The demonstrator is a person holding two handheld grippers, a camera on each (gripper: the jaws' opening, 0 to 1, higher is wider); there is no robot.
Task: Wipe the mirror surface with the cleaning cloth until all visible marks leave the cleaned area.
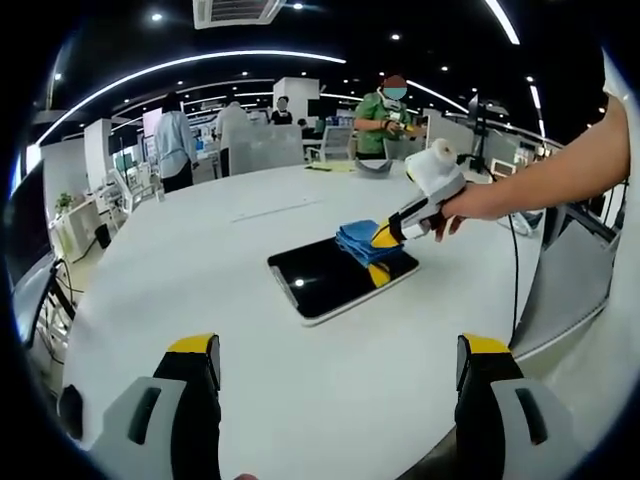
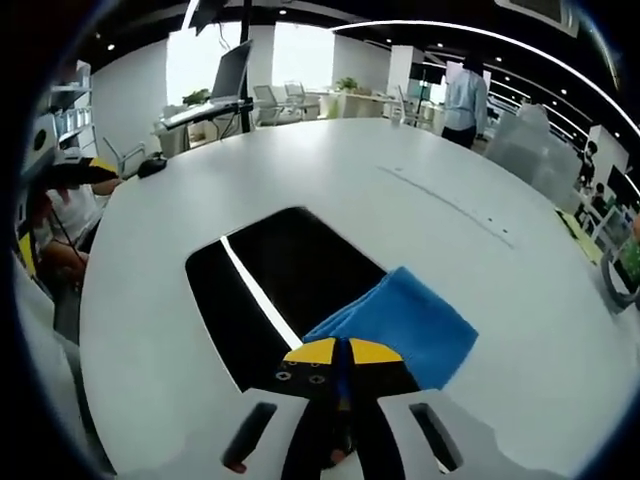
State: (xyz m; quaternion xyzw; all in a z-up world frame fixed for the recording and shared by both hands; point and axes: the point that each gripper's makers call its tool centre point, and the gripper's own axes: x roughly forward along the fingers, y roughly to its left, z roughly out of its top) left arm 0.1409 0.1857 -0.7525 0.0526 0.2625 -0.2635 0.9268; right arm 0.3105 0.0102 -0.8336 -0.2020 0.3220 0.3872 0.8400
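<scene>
A dark rectangular mirror [image 1: 325, 280] in a pale frame lies flat on the white round table [image 1: 180, 270]. A folded blue cloth [image 1: 360, 240] rests on its far right corner. My right gripper [image 1: 384, 237], held by a hand reaching in from the right, is shut on the cloth's edge. In the right gripper view its yellow tips [image 2: 342, 352] meet over the mirror [image 2: 270, 290], pinching the blue cloth [image 2: 415, 325], and a bright light streak reflects across the glass. My left gripper [image 1: 340, 360] hovers open above the near table edge, well short of the mirror.
Beyond the table's far edge a person in green [image 1: 385, 112] stands, with others further back among desks and chairs. A cable [image 1: 515, 270] runs over the table's right side. A seated person [image 2: 60, 215] is off the table's left side, and a monitor [image 2: 232, 68] stands behind.
</scene>
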